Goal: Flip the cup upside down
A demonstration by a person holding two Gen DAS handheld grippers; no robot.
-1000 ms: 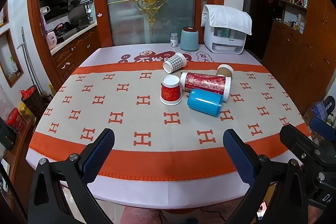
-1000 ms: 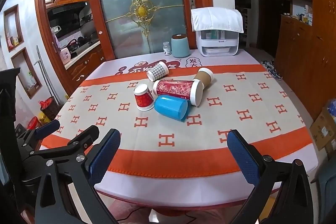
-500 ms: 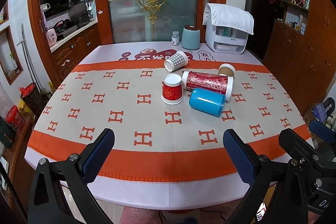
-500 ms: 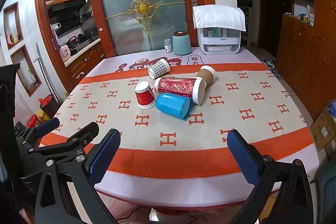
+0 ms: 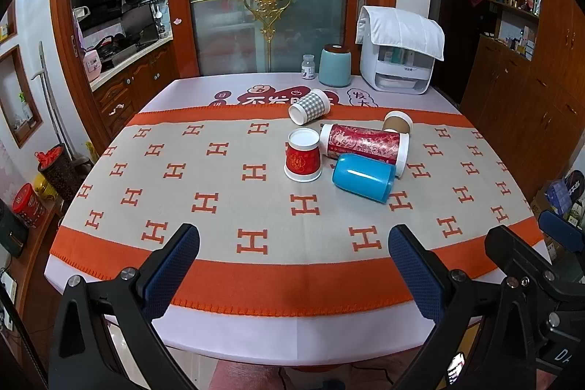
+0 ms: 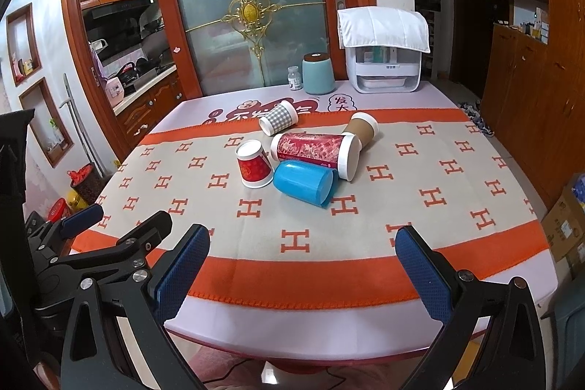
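Left gripper point(image 5: 294, 253) and right gripper point(image 6: 303, 253): both spread wide, empty, at bench point(image 5: 219, 287) near edge. Cups cluster at 12 o'clock, well apart; small red paper cup point(image 5: 302, 160) already inverted, blue plastic cup point(image 5: 363, 177) on its side. Step: approach; next, probably reach, grip blue plastic cup, upend.

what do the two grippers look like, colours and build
Both match. The left gripper and right gripper each have two black angular plastic arms with silver screws and triangular cut-outs, tipped with blue, dimple-textured pads. White lettering, partly cut off, marks the right gripper's body in the left wrist view. No sleeves or cables are visible.
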